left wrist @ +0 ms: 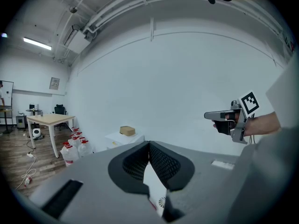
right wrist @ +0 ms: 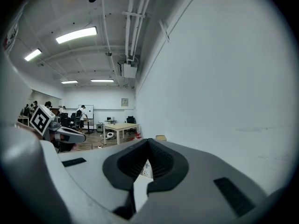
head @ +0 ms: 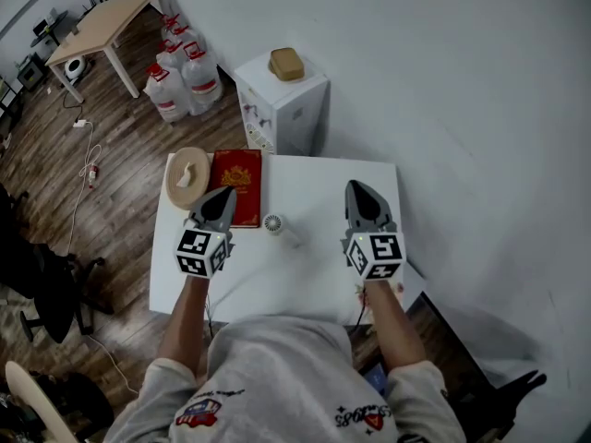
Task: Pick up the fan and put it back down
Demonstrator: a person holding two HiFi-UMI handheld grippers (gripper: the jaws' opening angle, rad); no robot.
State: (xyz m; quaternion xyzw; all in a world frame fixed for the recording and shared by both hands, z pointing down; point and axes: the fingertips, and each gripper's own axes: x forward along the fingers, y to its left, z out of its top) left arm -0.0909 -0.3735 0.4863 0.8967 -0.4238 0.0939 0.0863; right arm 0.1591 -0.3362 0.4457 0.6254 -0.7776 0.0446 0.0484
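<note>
A small white fan (head: 273,223) lies on the white table (head: 319,178), its handle pointing to the lower right. My left gripper (head: 222,195) hovers just left of the fan, jaws together and empty. My right gripper (head: 358,188) is raised over the table's right part, well clear of the fan, also shut on nothing. In the left gripper view the left gripper (left wrist: 149,144) shows closed tips, with the fan's grille (left wrist: 162,202) peeking below them and the right gripper (left wrist: 229,118) in the air at the right. The right gripper view shows the right gripper (right wrist: 148,142) closed.
A red book (head: 238,185) and a round wooden dish (head: 186,176) lie on the table's far left. Behind the table stands a white cabinet (head: 282,109) with a brown box (head: 286,63) on top. Water bottles (head: 180,72) and a wooden desk (head: 102,21) are on the floor beyond.
</note>
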